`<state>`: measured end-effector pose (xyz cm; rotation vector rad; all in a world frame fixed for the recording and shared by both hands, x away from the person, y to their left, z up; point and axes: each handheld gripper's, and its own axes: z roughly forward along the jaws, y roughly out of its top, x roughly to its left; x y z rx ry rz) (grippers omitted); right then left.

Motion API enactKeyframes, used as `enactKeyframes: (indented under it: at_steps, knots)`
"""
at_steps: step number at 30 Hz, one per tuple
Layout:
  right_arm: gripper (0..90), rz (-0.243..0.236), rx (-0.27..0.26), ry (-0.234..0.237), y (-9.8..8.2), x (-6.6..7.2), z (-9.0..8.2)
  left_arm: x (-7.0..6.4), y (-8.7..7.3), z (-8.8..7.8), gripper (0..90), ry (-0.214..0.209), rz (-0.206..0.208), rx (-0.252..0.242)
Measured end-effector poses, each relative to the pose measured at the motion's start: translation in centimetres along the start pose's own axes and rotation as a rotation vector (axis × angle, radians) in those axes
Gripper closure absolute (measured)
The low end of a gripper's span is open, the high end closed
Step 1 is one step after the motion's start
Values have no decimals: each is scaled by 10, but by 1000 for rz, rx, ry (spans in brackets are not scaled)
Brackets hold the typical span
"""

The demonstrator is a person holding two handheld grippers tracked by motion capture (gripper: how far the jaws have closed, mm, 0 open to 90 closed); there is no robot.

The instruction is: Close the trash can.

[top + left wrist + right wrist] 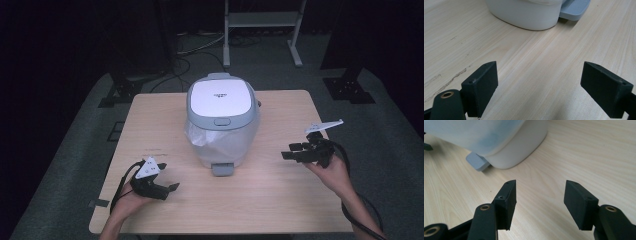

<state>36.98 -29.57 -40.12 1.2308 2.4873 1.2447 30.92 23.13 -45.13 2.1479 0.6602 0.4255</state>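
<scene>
Left hand lay at the near left corner of the table, holding the left gripper low over the wood, its grey three-cornered plate on top and a black cable looping back beside the wrist. In the left gripper view its jaws stood wide apart with nothing but bare wood grain between them; a few dark scuff marks ran across the tabletop to one side.

At the middle of the table stood a pedal bin, white body, grey rim, white lid panel shut flat on top. A thin plastic liner bulged out from under the rim on the front left. The grey foot pedal stuck out from the base toward the person. The bin was well apart from both grippers. In the left gripper view the bin's rounded base and the ribbed pedal sat at the top of the picture, ahead of the jaws.

Right hand was near the right edge, holding the right gripper pointed in toward the bin, cable trailing off the near edge. Its jaws were also spread wide, empty. In the right gripper view the bin base and pedal were ahead.

Beyond the table, a pale metal stand stood on the dark floor.
</scene>
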Motion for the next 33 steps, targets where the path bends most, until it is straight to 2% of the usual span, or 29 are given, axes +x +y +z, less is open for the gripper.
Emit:
enactKeyframes:
  at_steps: [10, 16, 24, 28, 33]
  knots:
    - [419, 45, -31, 22, -27, 0, 3, -1, 1, 0, 133, 4, 5, -7]
    - [419, 51, -33, 24, -38, 4, 3, -1, 1, 0, 133, 3, 7, -7]
    - [416, 35, -35, 8, -49, 13, 4, -1, 1, 0, 133, 3, 11, -3]
    - [409, 54, -49, 26, -55, 14, 4, -1, 1, 0, 133, 5, 11, -7]
    - [407, 47, -40, 30, -60, 17, 7, -1, 2, 1, 133, 7, 12, -7]
